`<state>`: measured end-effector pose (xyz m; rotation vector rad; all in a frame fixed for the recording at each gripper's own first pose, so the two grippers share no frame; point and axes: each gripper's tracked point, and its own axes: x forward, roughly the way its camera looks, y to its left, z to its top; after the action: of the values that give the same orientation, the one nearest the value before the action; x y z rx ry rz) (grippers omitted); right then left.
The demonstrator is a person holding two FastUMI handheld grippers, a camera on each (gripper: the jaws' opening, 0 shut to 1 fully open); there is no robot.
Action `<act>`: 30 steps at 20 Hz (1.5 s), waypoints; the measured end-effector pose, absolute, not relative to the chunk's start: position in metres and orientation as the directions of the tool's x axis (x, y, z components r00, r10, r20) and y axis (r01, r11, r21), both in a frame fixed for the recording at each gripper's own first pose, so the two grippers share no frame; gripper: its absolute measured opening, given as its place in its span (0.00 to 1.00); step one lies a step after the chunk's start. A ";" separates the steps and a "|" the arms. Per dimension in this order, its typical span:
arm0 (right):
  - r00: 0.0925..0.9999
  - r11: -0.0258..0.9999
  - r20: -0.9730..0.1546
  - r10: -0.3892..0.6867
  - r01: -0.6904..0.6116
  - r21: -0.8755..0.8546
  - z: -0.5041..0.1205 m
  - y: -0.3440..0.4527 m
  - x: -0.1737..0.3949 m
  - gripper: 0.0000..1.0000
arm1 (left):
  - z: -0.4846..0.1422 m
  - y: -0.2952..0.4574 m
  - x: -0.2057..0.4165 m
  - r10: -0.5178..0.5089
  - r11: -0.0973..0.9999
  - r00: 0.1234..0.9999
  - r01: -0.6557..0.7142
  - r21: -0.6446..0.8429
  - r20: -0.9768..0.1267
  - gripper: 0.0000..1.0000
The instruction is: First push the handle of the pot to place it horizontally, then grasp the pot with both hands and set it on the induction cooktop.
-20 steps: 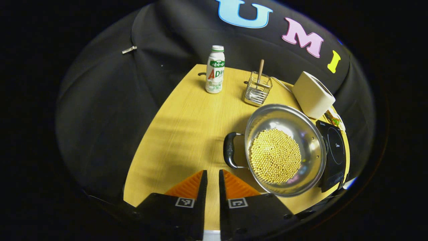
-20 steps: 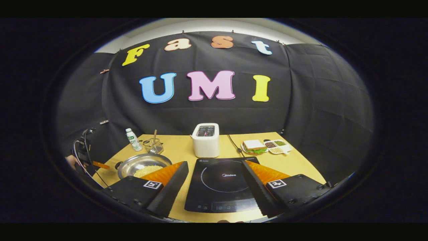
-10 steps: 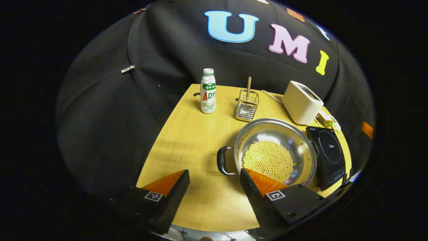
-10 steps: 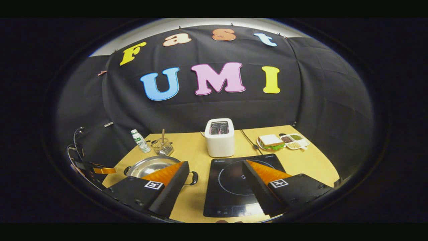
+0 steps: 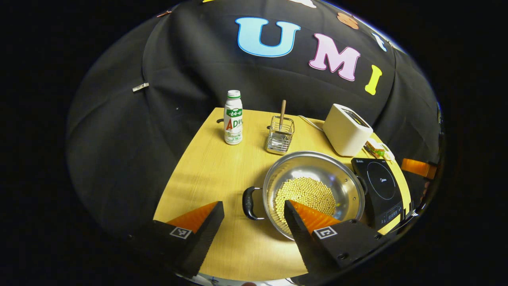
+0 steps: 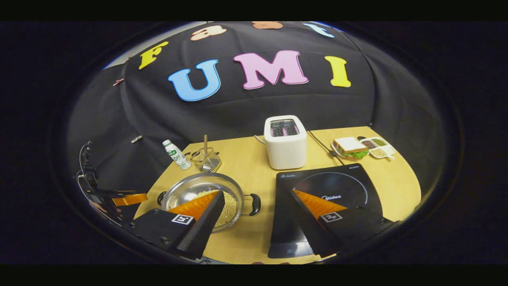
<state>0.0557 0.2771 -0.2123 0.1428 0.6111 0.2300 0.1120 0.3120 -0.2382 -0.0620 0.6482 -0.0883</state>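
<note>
Right gripper view: toaster (image 6: 285,143) at 12 o'clock, milk bottle (image 6: 176,154) & wire utensil holder (image 6: 206,159) at 10, sandwich plate (image 6: 349,147) at 2.

Mock kitchen booth: toaster (image 6: 285,142), cooktop (image 6: 329,198)

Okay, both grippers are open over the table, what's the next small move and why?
Probably lower the left gripper onto the pot's left handle, which lies between its open fingers. The pot sits on the table beside the induction cooktop, ungrasped, handles out sideways.

Shiny metal pot (image 5: 349,186), wood-grain table (image 5: 214,171)
</note>
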 end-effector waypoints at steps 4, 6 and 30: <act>0.754 0.958 -0.591 0.286 -0.203 0.204 -0.242 0.295 0.067 0.99 | -0.244 0.308 0.126 -0.121 0.991 0.803 0.065 -0.117 -0.584 0.95; 0.731 0.955 -0.614 0.297 -0.217 0.204 -0.260 0.303 0.066 1.00 | -0.251 0.307 0.134 -0.128 0.989 0.799 0.063 -0.130 -0.588 0.95; 0.603 0.961 -0.748 0.278 -0.186 0.207 -0.366 0.342 0.091 0.98 | -0.336 0.307 0.189 -0.195 0.976 0.724 0.079 -0.201 -0.662 0.96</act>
<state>0.0911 0.3422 -0.3665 0.1121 0.8836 0.2690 0.1893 0.3067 -0.3357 -0.1627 0.7465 -0.1517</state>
